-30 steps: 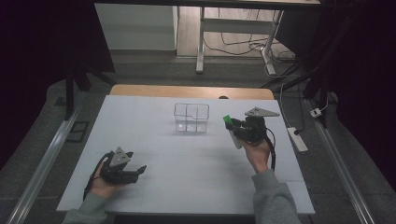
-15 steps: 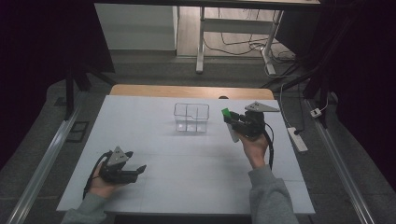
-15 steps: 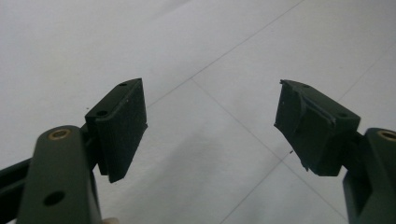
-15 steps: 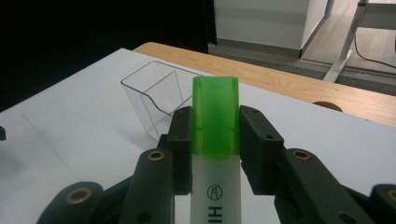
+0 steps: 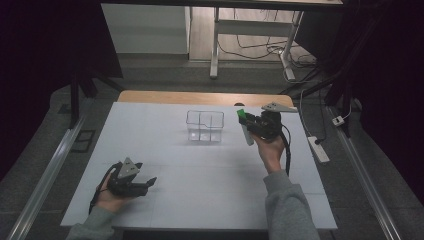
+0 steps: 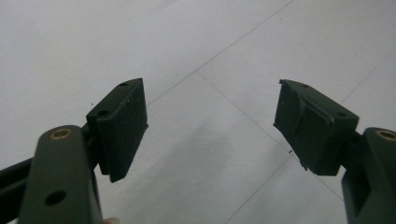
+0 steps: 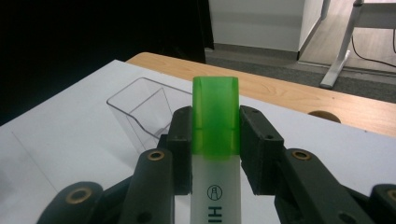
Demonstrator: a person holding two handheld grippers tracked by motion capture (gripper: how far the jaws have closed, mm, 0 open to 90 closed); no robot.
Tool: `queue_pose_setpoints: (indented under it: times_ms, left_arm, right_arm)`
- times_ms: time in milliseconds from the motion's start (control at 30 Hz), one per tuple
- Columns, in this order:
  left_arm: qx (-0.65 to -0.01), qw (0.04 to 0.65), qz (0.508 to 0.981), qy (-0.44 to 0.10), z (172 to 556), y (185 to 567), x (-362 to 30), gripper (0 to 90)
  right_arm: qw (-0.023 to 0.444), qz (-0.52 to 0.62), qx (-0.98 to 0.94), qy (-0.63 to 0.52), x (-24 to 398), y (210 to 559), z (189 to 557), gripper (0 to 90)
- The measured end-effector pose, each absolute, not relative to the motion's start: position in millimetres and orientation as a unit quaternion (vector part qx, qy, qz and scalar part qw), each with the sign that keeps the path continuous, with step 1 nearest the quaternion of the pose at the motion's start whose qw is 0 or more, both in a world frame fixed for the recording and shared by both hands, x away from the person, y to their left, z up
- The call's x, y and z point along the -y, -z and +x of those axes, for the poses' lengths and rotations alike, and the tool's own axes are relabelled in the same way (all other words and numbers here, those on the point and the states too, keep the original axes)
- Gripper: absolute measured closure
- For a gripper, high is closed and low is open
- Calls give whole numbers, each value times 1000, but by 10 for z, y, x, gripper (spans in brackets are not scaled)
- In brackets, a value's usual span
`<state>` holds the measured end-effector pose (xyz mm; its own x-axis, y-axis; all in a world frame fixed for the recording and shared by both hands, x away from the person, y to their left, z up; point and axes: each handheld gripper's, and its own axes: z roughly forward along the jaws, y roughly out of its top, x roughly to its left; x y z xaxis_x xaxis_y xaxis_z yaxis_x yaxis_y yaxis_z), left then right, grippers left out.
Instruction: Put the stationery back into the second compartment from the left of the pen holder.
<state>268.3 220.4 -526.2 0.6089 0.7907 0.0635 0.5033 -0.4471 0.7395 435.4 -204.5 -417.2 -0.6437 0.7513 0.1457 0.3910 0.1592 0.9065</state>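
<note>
1. My right tongs [image 7: 215, 154] are clamped on a highlighter [image 7: 215, 140] with a green cap, one pad pressing on each side where the cap meets the white barrel.
2. In the high view, the highlighter [image 5: 243, 126] is lifted off the white worktop [image 5: 210, 180], cap end uppermost, just right of the clear box [image 5: 205, 126].
3. From the right gripper view, the clear box [image 7: 140, 109] sits ahead and to the left of the cap, apart from it.
4. My left tongs [image 6: 210, 135] stand wide open with nothing between the pads, only bare worktop below.
5. In the high view, my left tongs [image 5: 149, 182] sit low near the front left of the worktop, well apart from the box.
</note>
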Motion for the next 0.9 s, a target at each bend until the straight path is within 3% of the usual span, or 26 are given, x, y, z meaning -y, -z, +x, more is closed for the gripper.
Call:
queue_pose_setpoints:
  times_ms: [300,900]
  left_arm:
    - [-389,328,836,-207,2699,5326,-2190,249]
    - [-396,328,834,-201,2703,5355,-2235,250]
  right_arm:
    - [180,372,-738,-534,1916,4038,4386,668]
    - [171,367,-731,-549,1674,4146,4485,668]
